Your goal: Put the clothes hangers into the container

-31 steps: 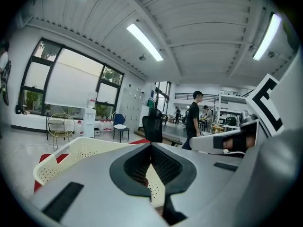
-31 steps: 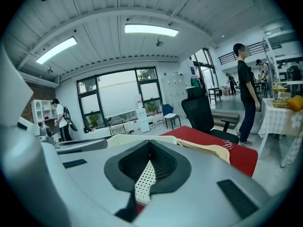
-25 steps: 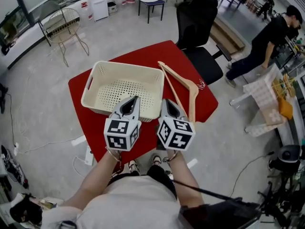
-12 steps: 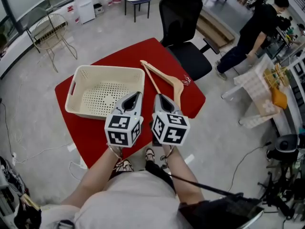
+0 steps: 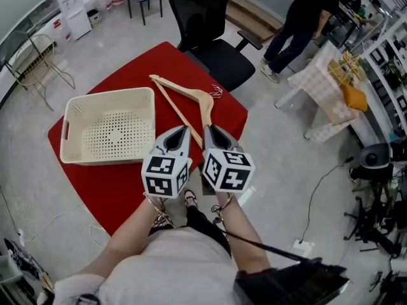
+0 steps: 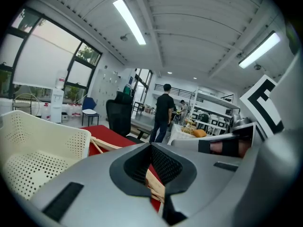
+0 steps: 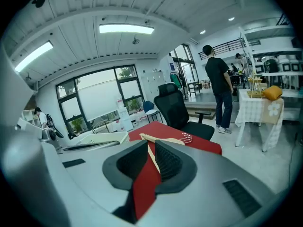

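Note:
Wooden clothes hangers lie on the red table, metal hooks towards the far edge. The cream perforated basket stands left of them, with nothing in it. My left gripper is shut and empty, just short of the hangers' near end. Just right of it, my right gripper has just been opening: a narrow gap, nothing in it. In the left gripper view the basket is at left and a hanger lies ahead of the left gripper. The right gripper view shows the hangers beyond the right gripper.
A black office chair stands behind the table's far corner. A person stands beyond it, beside a cloth-covered table. A wire chair is at far left. Cables and stands lie on the floor at right.
Both grippers have moved right along the table's front, from the basket's near rim to the hangers' near end. The basket now lies to their left.

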A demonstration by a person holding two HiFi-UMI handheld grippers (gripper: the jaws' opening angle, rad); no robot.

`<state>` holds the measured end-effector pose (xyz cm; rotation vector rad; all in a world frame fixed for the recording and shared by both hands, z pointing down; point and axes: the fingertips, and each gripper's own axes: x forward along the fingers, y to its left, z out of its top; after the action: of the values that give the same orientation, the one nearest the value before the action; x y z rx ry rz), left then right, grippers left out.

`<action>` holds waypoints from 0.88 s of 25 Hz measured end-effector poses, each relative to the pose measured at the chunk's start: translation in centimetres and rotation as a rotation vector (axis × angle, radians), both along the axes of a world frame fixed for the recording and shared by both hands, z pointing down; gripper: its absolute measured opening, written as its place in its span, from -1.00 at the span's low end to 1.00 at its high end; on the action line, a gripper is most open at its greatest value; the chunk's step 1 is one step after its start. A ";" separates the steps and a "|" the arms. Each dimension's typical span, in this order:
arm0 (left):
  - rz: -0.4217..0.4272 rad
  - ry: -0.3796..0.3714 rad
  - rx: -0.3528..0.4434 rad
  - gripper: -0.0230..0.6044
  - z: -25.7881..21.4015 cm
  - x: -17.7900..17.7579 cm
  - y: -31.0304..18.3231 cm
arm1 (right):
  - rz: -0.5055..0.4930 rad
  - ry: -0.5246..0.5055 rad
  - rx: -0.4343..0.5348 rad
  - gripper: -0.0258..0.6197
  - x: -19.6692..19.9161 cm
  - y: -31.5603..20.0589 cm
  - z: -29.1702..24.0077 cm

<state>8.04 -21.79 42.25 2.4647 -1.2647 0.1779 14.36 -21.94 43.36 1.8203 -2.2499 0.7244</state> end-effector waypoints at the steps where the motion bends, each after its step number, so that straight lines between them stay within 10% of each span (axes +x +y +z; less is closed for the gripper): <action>1: 0.004 -0.003 -0.013 -0.93 0.5 0.5 0.1 | 0.004 -0.003 -0.011 -0.77 0.6 0.1 0.5; 22: -0.058 -0.124 -0.289 -0.93 14.7 2.8 -0.1 | -0.029 -0.046 -0.278 -0.49 5.7 -0.5 15.1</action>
<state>10.87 -21.87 56.97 2.1973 -1.2597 0.4708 20.06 -22.47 58.46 1.6526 -2.0739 1.0249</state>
